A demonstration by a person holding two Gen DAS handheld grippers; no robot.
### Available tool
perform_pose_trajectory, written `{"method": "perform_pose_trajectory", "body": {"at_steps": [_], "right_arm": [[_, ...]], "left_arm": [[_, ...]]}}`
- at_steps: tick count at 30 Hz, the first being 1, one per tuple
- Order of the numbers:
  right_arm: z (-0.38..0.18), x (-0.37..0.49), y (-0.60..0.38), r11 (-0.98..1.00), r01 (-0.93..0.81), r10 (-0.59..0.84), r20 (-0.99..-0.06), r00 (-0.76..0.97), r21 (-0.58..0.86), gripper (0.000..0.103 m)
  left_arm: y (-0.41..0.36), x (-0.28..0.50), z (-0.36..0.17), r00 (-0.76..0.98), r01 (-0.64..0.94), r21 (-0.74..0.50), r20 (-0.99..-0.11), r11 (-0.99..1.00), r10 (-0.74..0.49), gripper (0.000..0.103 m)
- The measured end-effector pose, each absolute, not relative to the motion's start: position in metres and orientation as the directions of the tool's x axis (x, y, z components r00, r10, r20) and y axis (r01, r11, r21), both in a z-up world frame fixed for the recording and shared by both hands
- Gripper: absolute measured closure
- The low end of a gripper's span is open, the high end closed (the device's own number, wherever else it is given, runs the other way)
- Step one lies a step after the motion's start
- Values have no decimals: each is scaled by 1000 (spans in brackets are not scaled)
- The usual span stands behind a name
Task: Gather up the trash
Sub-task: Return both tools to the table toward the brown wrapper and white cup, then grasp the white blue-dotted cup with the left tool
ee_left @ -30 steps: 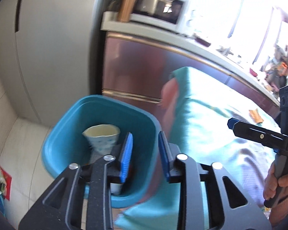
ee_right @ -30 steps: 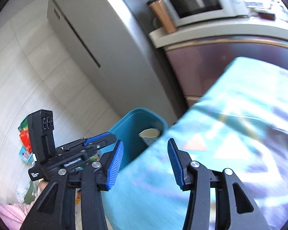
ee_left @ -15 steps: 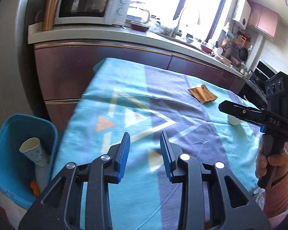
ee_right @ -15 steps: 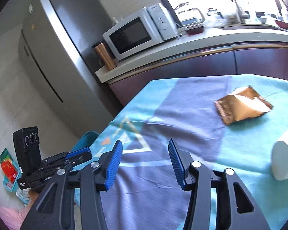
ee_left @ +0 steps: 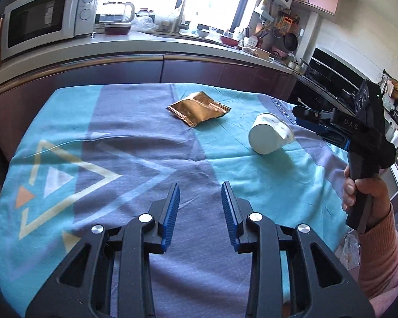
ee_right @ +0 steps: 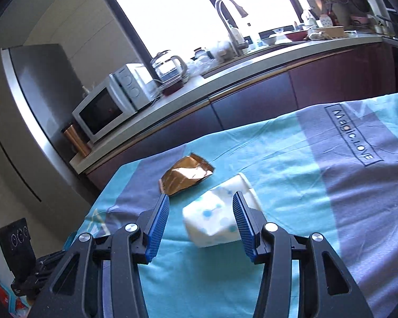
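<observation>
A white paper cup with blue dots [ee_right: 217, 216] lies on its side on the teal and purple tablecloth [ee_right: 318, 185]; it also shows in the left wrist view [ee_left: 269, 133]. A crumpled gold foil wrapper [ee_right: 185, 176] lies just beyond it, also in the left wrist view [ee_left: 199, 108]. My right gripper [ee_right: 201, 221] is open with its jaws on either side of the cup, above it. My left gripper [ee_left: 200, 206] is open and empty over the cloth near the table's front. The right gripper [ee_left: 323, 124] shows in the left wrist view beside the cup.
A kitchen counter [ee_right: 252, 66] runs behind the table with a microwave [ee_left: 39, 18], a glass kettle [ee_left: 116, 8] and a sink tap [ee_right: 228, 18]. A steel fridge [ee_right: 31, 111] stands at the left. The left gripper's handle [ee_right: 16, 241] shows at the lower left.
Both grippers swung away from the blue bin and over the table. The right gripper has come down around the paper cup. The bin is out of view now.
</observation>
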State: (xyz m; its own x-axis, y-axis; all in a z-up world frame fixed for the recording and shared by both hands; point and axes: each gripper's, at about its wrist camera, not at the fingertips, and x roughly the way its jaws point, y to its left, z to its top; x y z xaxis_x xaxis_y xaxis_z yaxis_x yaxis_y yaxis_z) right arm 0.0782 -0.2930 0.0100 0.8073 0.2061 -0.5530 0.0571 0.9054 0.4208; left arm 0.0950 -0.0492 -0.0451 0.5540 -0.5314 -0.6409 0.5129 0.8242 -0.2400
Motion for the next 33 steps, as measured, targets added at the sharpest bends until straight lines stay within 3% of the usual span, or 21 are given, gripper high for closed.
{"method": "perform_pose_trajectory", "body": {"at_steps": [9, 10, 14, 21, 33], "right_arm": [[-16, 94, -322, 881, 99, 225, -594, 772, 462, 56], [-18, 94, -322, 880, 93, 234, -596, 768, 465, 58], [-22, 97, -313, 884, 57, 270, -606, 748, 464, 80], [-18, 97, -293, 869, -34, 360, -582, 730, 494, 93], [-23, 106, -236, 806, -185, 536, -559, 633, 562, 99]], "left_arm": [[-84, 100, -43, 522, 553, -228, -654, 801, -547, 69], [-85, 100, -43, 521, 555, -227, -656, 801, -546, 68], [-93, 102, -42, 516, 563, -219, -660, 797, -546, 68], [-104, 105, -43, 514, 573, -196, -670, 796, -535, 66], [-106, 115, -45, 541, 548, -160, -681, 821, -494, 63]]}}
